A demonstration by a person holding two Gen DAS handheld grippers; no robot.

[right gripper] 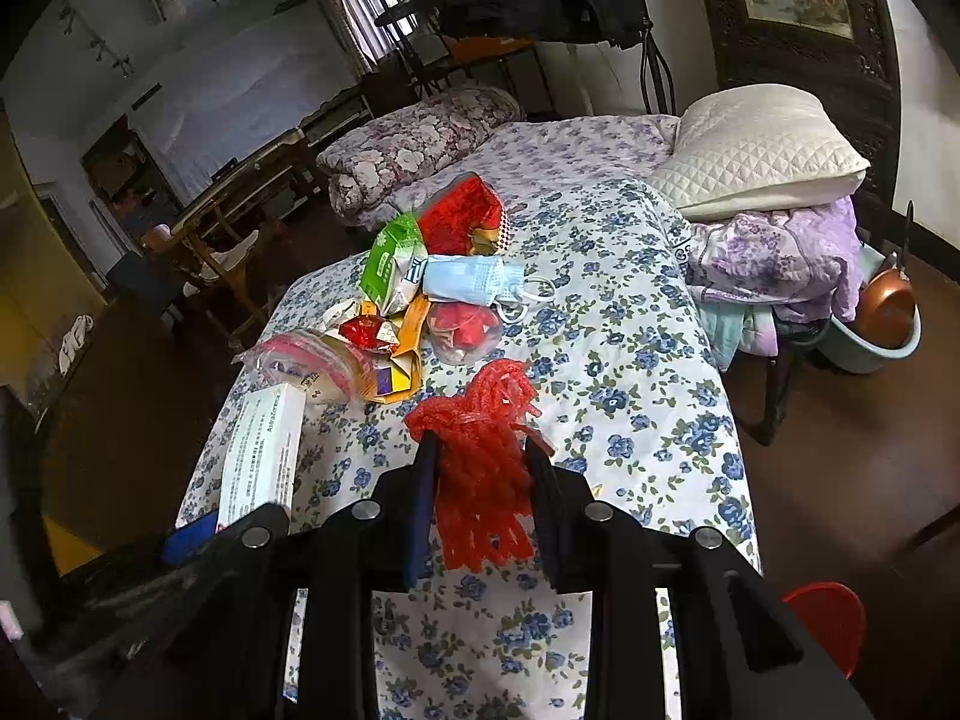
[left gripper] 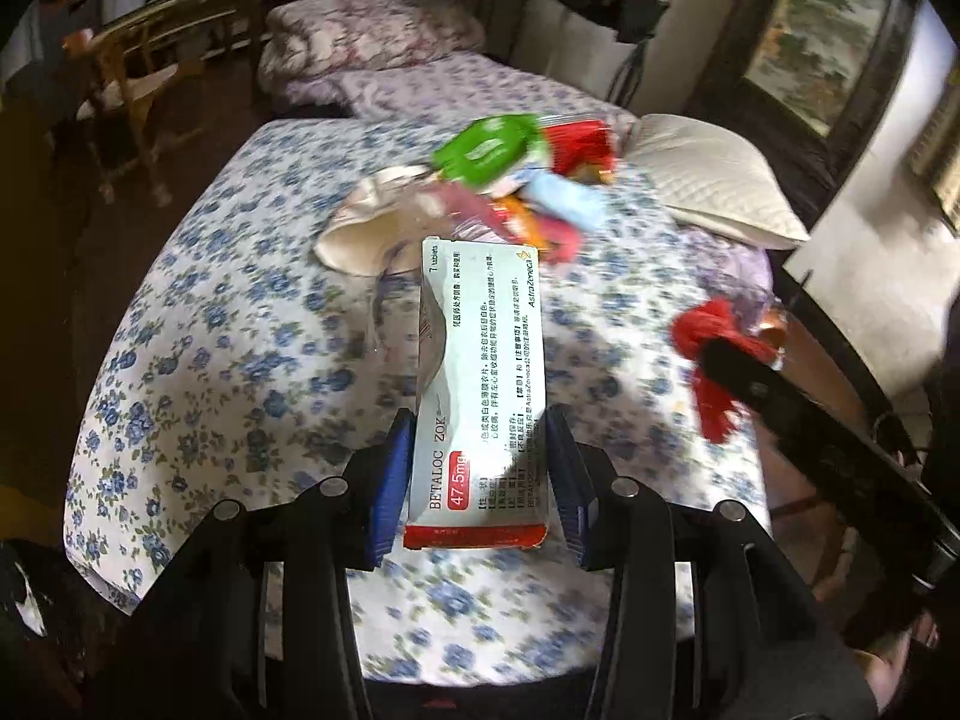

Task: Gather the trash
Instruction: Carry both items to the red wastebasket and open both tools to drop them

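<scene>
- Left claw (left gripper: 480,480) clenched on the pill box (left gripper: 480,384), blue pads flat on its two long sides, box sticking out toward 12 o'clock, clear of the bed (left gripper: 210,360).
- Right claw (right gripper: 480,480) clenched on the red mesh (right gripper: 480,456), bunch dangling between the fingers.
- Rest of the trash pile (right gripper: 420,288) sits on the bed at 12 o'clock from my right claw: green pack (right gripper: 393,258), red bag (right gripper: 465,210), face mask (right gripper: 474,279), small wrappers.
- Doing it well, my call: keep the squeeze on the box steady, it's light card and will crush or pivot if I clamp harder or swing fast.
- Keep both loads apart so the mesh doesn't snag the box.
- No bin is clearly seen; the red round thing (right gripper: 828,618) at 4 o'clock in the right view could be one, cannot tell.
- Carry level, drop the box first, then the mesh.
</scene>
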